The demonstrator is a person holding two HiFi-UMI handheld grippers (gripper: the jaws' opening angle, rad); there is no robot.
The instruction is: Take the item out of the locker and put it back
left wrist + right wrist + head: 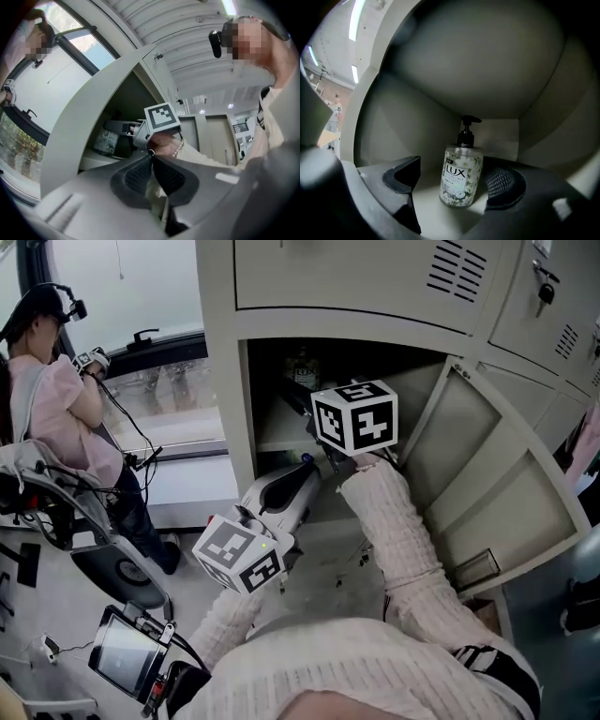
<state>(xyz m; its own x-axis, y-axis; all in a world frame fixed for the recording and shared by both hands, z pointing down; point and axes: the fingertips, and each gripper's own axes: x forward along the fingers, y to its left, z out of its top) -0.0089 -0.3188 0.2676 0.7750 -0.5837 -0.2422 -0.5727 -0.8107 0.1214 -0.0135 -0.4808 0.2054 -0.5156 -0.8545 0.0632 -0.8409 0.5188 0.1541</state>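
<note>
A pale metal locker [375, 296] is seen from above with one compartment open. Its door [487, 465] is swung out to the right. The right tongs [453, 185] are reached level into this compartment; in the head view only their marker cube [354, 416] and a knitted sleeve [394, 531] behind it can be made out at the opening.

In the right gripper view the jaws are spread wide. A pump bottle [461, 176] is stood upright between them on the locker's shelf [429, 204], close to the back corner. It is clear, with a flowered "LUX" label and a black pump. A clear gap is seen between the left jaw and the bottle, while the ribbed right pad [504, 185] lies just beside it. Whether that pad touches cannot be told, but the bottle is not clamped — the tongs are released.

The left tongs [152, 173] are held outside the locker, below and to the left of the opening, tilted slightly upward. Their two dark pads are brought together at the tips, and nothing is gripped between them. From the left gripper view the right tongs' cube and hand are seen at the compartment's mouth.

At the far left of the head view another person [56, 381] is stood by a window. A set of keys [546, 287] is hung in the lock of a neighbouring locker door.
</note>
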